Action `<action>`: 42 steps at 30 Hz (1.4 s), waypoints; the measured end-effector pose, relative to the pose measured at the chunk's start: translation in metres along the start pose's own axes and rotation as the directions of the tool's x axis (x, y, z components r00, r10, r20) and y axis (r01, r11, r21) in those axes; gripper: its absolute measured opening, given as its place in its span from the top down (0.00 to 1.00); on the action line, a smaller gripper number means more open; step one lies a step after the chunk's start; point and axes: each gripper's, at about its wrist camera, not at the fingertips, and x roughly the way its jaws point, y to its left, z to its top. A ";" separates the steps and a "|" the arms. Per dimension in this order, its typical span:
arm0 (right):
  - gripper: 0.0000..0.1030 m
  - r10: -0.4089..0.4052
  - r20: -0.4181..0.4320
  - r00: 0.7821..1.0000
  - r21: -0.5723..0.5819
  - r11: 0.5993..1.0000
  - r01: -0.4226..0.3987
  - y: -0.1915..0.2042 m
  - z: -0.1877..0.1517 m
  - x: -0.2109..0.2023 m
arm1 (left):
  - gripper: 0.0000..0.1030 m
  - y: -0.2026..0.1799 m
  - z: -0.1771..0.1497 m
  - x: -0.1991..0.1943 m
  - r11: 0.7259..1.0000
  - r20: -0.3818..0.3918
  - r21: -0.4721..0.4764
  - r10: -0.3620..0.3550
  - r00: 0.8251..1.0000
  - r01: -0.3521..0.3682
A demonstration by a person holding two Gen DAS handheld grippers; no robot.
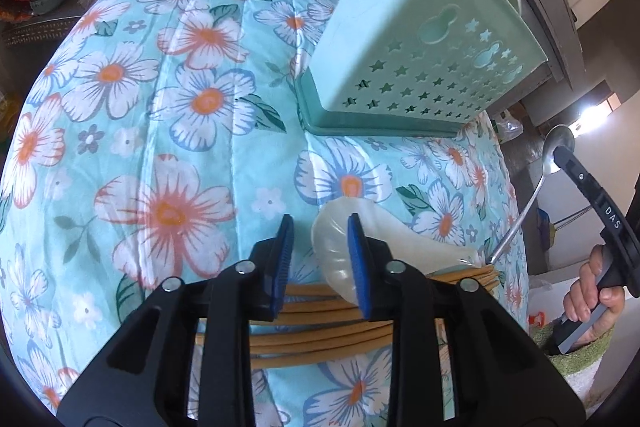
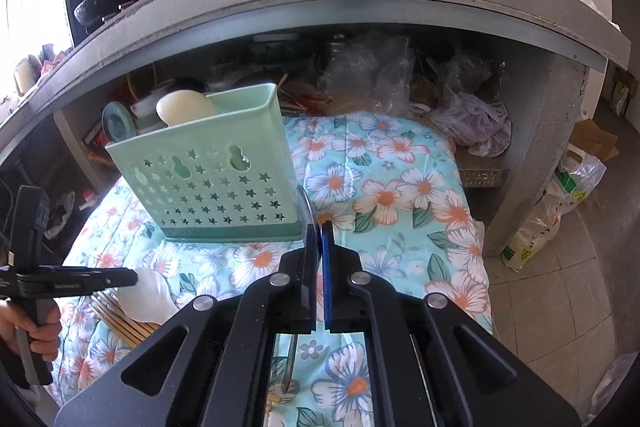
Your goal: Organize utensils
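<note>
With our right gripper (image 2: pixel 320 227) clamped on the metal spoon (image 2: pixel 306 215) and our left gripper (image 1: pixel 320 231) narrowly open, straddling the white ladle's (image 1: pixel 360 227) rim, a glancing closure could flip the ladle off the chopsticks (image 1: pixel 328 307).

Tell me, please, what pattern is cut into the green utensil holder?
Star-shaped holes, clearest in the right wrist view.

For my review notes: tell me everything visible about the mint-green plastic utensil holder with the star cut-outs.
The mint-green plastic utensil holder is a tall, open-topped box, its front wall pierced with rows of star-shaped holes and a few gourd-shaped ones near the top. It sits in a darker green drip tray on the floral cloth, looking upright allowing for the lens. A pale spoon bowl sticks up from inside. Neither gripper touches it.
</note>
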 end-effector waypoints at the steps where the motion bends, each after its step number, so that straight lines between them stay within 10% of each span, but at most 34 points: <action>1: 0.98 -0.002 0.006 1.000 0.001 1.000 0.002 0.000 0.001 -0.002 | 0.85 -0.001 0.000 0.001 1.000 0.000 0.006 0.000 1.000 0.000; 19: 0.98 -0.019 0.078 0.997 0.032 0.999 0.017 -0.004 0.007 -0.024 | 0.99 -0.049 -0.003 -0.088 0.992 0.272 0.121 0.001 0.962 -0.035; 24: 0.98 -0.017 0.089 0.996 0.028 0.999 0.015 -0.004 0.009 -0.028 | 0.99 -0.064 0.008 -0.152 0.987 0.440 0.151 -0.021 0.898 -0.051; 32: 0.98 -0.009 0.099 0.995 0.037 0.999 0.005 -0.005 0.009 -0.032 | 0.99 -0.106 0.039 -0.224 0.942 0.682 0.230 0.024 0.731 -0.245; 42: 0.98 -0.003 0.106 0.994 0.034 0.999 0.000 -0.005 0.012 -0.034 | 0.99 -0.148 0.064 -0.186 0.754 0.726 0.300 0.217 0.653 -0.585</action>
